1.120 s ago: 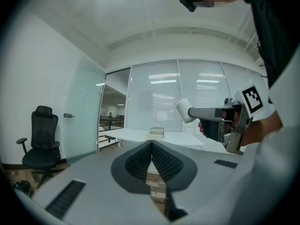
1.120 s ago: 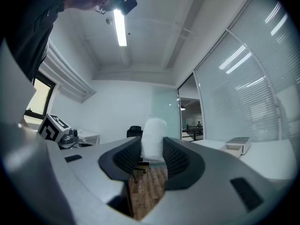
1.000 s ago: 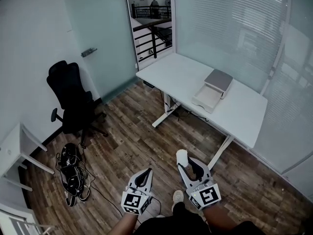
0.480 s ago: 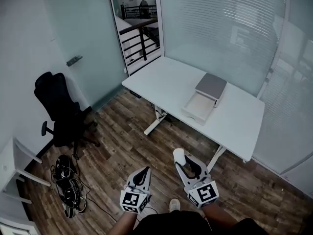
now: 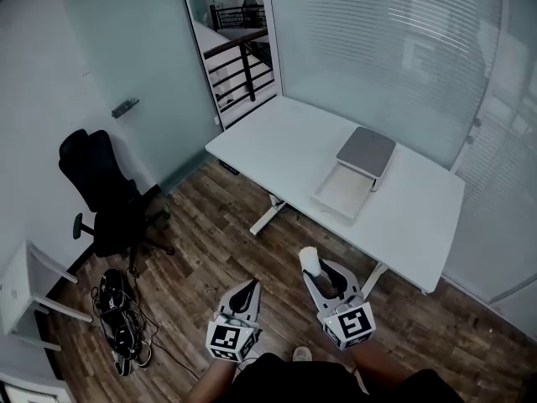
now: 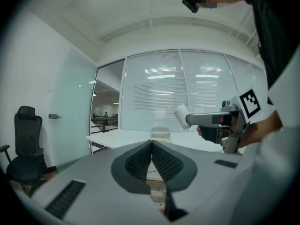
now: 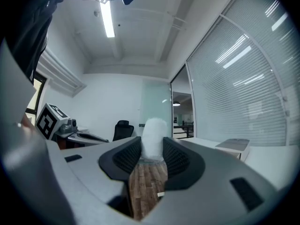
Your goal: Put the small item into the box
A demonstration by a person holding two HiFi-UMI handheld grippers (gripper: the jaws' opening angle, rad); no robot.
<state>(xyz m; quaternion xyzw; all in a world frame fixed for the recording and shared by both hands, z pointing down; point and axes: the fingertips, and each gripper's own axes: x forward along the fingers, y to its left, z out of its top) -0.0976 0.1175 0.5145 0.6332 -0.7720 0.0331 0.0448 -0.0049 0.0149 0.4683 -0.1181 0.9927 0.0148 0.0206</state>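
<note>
item: small white roll [image 5: 310, 260] pinched at the tips of the right claw [image 7: 152, 153], over the wood floor [image 5: 218, 250] | box [image 5: 366, 154]: grey, tray slid out, on the white counter [image 5: 277, 137], well apart from the roll | left claw [image 6: 152, 147]: pressed together, holding nothing, beside the right claw

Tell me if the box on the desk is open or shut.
Open: the box has its pale drawer slid out from under the grey top, its inside showing.
</note>
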